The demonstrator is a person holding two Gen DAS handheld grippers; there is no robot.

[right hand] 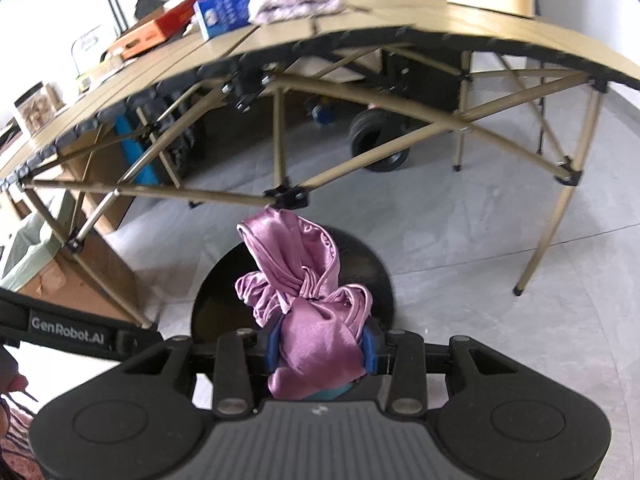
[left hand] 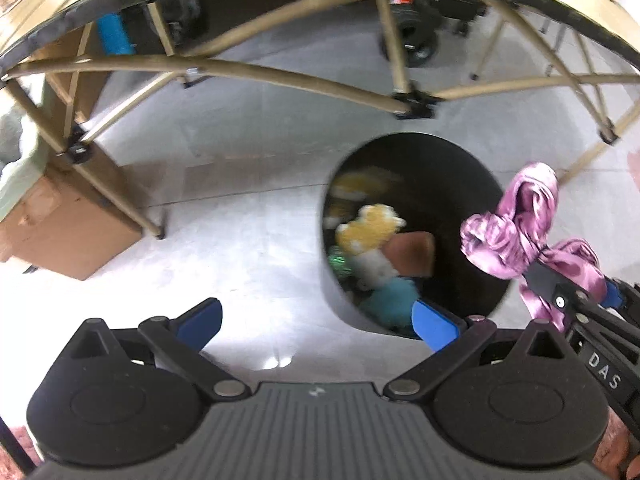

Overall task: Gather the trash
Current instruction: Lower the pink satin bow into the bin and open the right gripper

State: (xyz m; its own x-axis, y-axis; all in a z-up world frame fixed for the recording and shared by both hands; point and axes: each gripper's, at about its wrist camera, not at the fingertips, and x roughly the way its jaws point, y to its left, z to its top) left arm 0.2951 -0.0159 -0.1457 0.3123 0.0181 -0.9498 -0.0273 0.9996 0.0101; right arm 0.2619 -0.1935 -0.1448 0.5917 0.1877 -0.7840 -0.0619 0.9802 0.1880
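A crumpled pink satin cloth (right hand: 308,304) sits pinched between the blue pads of my right gripper (right hand: 322,350), which is shut on it. Below and beyond it stands a round black bin (right hand: 224,280) on the grey floor. In the left wrist view the same bin (left hand: 452,184) holds yellow, white, teal and brown items. The pink cloth (left hand: 516,224) hangs at the bin's right rim, held by the right gripper (left hand: 560,286). My left gripper (left hand: 318,322) is open and holds nothing, its right pad over the bin's near rim.
A tan folding table (right hand: 360,36) with crossed legs stands beyond the bin, carrying boxes, a folded towel and a jar. A cardboard box (left hand: 68,220) sits on the floor to the left. A wheeled cart (right hand: 380,140) stands under the table.
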